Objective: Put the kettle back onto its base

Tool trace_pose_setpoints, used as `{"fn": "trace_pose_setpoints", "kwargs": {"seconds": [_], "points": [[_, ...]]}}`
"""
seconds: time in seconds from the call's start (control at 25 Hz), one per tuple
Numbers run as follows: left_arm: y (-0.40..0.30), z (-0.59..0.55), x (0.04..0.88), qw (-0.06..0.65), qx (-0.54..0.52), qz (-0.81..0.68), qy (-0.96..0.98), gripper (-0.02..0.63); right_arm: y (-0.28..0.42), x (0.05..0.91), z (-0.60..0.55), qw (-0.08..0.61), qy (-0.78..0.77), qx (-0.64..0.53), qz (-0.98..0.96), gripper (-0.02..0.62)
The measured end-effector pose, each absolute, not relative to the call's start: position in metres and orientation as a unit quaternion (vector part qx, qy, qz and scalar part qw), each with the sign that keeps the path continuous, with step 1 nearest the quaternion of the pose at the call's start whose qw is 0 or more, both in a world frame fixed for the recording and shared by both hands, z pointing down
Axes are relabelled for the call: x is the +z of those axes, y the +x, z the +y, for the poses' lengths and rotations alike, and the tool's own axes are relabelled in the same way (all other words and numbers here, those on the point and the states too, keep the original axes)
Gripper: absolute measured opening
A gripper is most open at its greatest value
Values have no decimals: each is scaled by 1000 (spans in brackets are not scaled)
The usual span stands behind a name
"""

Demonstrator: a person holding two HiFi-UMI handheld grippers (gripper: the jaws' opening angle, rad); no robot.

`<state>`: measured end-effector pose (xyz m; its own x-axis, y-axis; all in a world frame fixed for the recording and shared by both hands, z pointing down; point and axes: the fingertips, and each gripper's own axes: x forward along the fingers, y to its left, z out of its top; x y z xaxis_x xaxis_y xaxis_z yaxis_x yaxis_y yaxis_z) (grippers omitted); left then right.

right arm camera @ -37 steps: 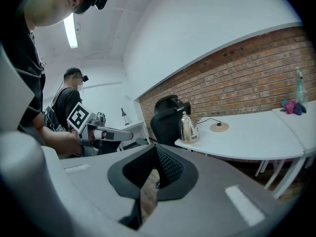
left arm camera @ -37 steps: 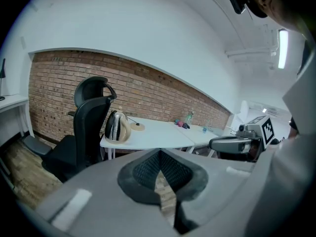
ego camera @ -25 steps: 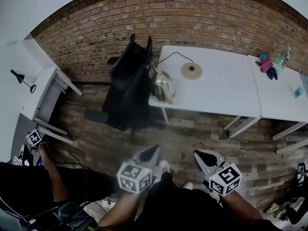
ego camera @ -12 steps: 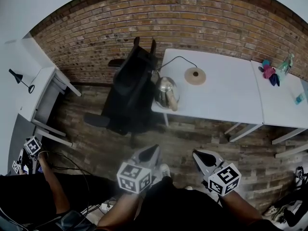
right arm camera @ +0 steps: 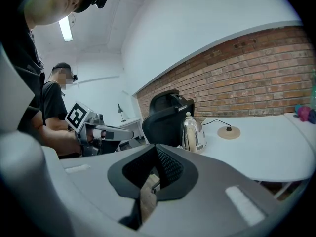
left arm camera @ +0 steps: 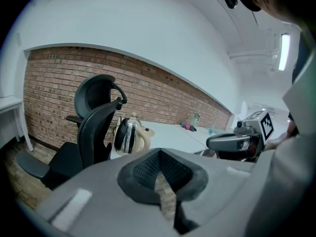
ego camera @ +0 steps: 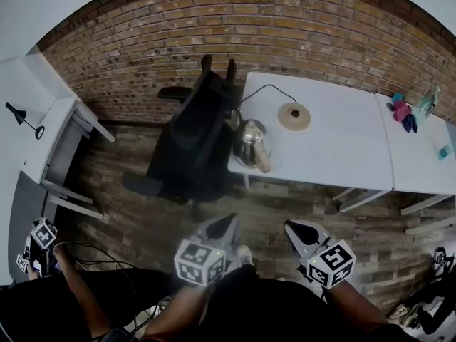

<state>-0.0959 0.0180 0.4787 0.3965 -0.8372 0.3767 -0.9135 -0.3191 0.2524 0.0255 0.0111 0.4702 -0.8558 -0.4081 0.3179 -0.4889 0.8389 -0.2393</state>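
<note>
kettle [ego camera: 249,141] on table [ego camera: 342,137] by brick wall [ego camera: 285,27]; left hand-held gripper [ego camera: 228,221] and right hand-held gripper [ego camera: 292,228] closed, empty.

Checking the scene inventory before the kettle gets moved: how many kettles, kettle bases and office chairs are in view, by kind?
Kettle: 1
Kettle base: 1
Office chair: 1
Total: 3

The shiny steel kettle [ego camera: 251,142] with a tan handle is standing upright at the bench's [ego camera: 335,144] left edge, its round corded base [ego camera: 293,115] lying apart behind it.
</note>
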Motion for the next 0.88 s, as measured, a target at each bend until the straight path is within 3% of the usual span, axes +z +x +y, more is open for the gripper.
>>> {"fn": "trace_pose_setpoints", "kwargs": {"seconds": [0.88], "points": [[-148,-39,490,202,102,-481,847,0,-41,468,-47,149,294,142,-933,28]]}}
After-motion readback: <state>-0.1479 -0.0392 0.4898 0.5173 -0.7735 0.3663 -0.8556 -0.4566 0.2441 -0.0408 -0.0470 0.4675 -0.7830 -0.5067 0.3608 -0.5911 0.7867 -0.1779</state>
